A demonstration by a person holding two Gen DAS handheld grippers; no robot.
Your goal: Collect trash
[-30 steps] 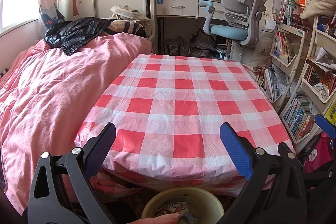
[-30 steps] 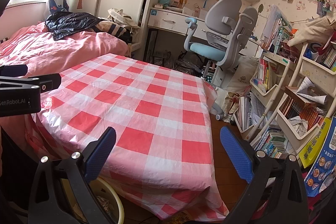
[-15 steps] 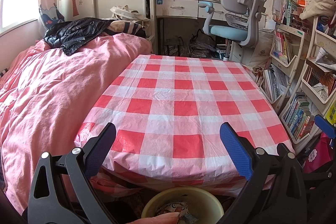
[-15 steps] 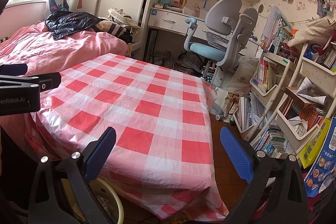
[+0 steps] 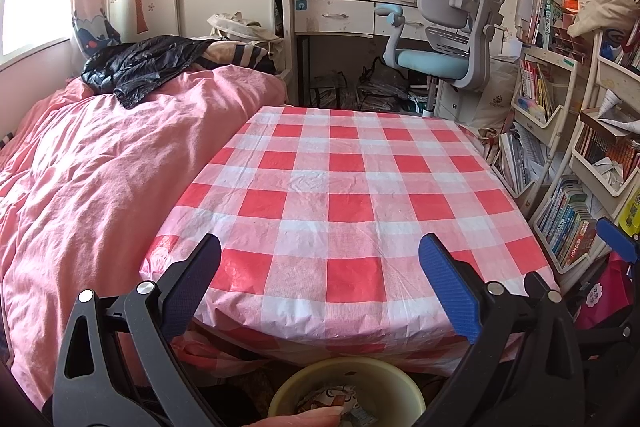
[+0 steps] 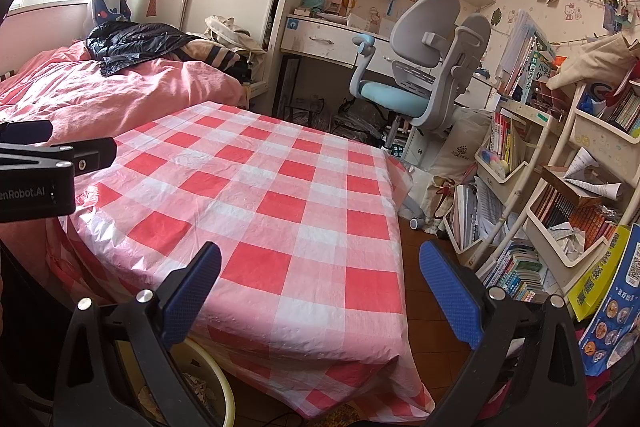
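While your left claw (image 5: 320,267) stands with its blue pads spread wide and nothing between them, it hangs over the near edge of the table (image 5: 344,187), which carries a red-and-white checked cloth with no loose item on it. Your right claw (image 6: 320,279) is likewise spread wide and empty, held over the table's near right corner. From the right wrist view, the body of your left claw shows at the left edge as a black block with white lettering.

Directly below the left claw, under the table's near edge, sits a pale yellow bin (image 5: 412,393). Inside it you can see trash (image 5: 336,397): printed wrappers, crumpled, details too small to read. A fingertip (image 5: 304,418) shows at the bottom of the left wrist view, at the bin's near rim; whether it touches the trash cannot be told. The right wrist view catches the same bin's rim low at left, between the claw's left arm and the hanging cloth.

Left of the table lies a bed (image 5: 100,167) under a pink quilt, with a black jacket (image 5: 140,63) at its far end. A grey chair (image 6: 424,67) stands beyond the table, and bookshelves (image 6: 568,195) line the right side.
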